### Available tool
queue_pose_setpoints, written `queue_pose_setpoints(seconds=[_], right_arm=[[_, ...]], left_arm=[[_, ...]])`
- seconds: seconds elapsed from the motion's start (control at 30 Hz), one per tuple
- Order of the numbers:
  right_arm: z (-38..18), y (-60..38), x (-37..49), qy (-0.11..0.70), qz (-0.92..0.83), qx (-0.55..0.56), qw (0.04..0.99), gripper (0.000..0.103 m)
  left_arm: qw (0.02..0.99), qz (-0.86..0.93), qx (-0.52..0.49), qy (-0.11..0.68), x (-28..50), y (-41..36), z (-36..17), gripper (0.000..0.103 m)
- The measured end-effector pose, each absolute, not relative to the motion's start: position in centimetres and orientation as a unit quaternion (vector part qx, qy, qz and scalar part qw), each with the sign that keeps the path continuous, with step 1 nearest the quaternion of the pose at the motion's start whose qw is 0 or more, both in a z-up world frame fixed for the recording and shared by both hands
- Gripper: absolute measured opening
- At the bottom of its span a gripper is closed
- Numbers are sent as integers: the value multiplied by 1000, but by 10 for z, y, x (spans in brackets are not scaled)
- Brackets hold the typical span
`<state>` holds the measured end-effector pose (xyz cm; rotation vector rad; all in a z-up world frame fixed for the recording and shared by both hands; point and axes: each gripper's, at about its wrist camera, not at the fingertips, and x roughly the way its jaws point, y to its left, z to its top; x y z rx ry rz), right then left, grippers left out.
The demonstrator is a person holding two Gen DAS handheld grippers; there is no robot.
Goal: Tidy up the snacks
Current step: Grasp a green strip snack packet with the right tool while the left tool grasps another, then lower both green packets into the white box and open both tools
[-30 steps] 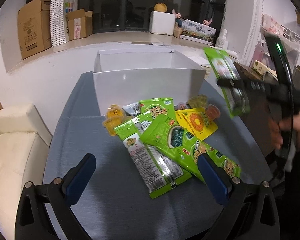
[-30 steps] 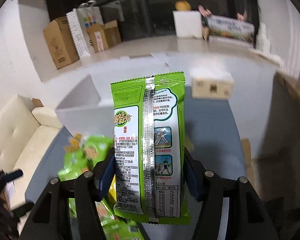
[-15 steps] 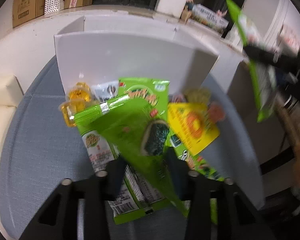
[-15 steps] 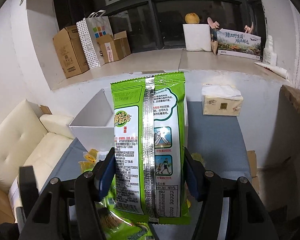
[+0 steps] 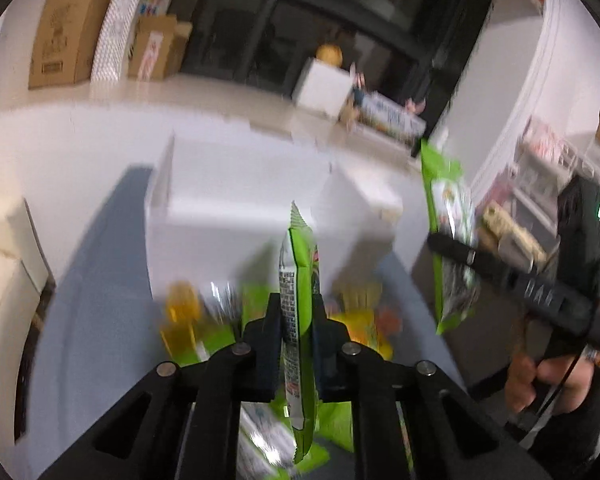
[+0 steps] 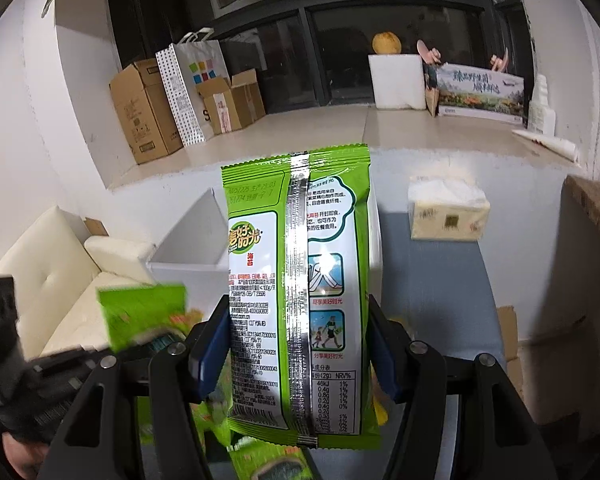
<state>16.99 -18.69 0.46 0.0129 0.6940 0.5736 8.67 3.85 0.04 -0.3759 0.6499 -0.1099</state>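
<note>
The left gripper (image 5: pixel 300 320) has just closed edge-on upon a green snack packet (image 5: pixel 298 280) above the pile of snacks (image 5: pixel 188 320). The right gripper (image 6: pixel 300 344) clamps another green packet (image 6: pixel 300 280) upright. Beyond both stands the white box (image 5: pixel 236 192).

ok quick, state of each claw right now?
Left claw: just closed on a green foil snack packet, gripped edge-on.
Right claw: shut on a green-and-white foil seaweed packet, held upright.
</note>
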Motion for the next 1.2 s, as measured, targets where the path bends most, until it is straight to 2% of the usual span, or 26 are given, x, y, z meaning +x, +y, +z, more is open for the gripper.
queue_pose_setpoints(seconds=[0.23, 0.33, 0.43, 0.47, 0.5, 0.53, 0.57, 0.6, 0.63, 0.93, 1.2], right_arm=[[37, -145, 240, 333, 303, 16, 893, 66], [36, -125, 283, 361, 280, 7, 890, 66], [25, -110, 314, 389, 272, 6, 880, 71], [20, -107, 319, 398, 270, 5, 877, 81], [14, -104, 324, 405, 264, 5, 875, 98], [10, -103, 327, 407, 255, 1, 877, 103], [9, -105, 326, 399, 247, -1, 883, 103], [9, -108, 325, 391, 246, 1, 887, 103], [8, -113, 324, 385, 246, 8, 889, 103], [22, -131, 309, 377, 257, 16, 890, 103], [20, -158, 196, 335, 341, -63, 876, 103]], left_arm=[[942, -33, -183, 280, 179, 86, 61, 14], [945, -14, -162, 285, 225, 93, 61, 15], [931, -18, -161, 328, 257, 97, 49, 17], [926, -8, -151, 346, 266, 96, 42, 29], [923, 0, -141, 357, 270, 96, 35, 40], [923, 7, -134, 361, 273, 95, 30, 68], [925, 12, -128, 358, 271, 95, 25, 93], [929, 18, -118, 351, 267, 95, 21, 100], [932, 26, -107, 345, 264, 94, 18, 103], [938, 34, -59, 340, 236, 84, 28, 103], [944, 19, -67, 324, 136, 69, 14, 103]])
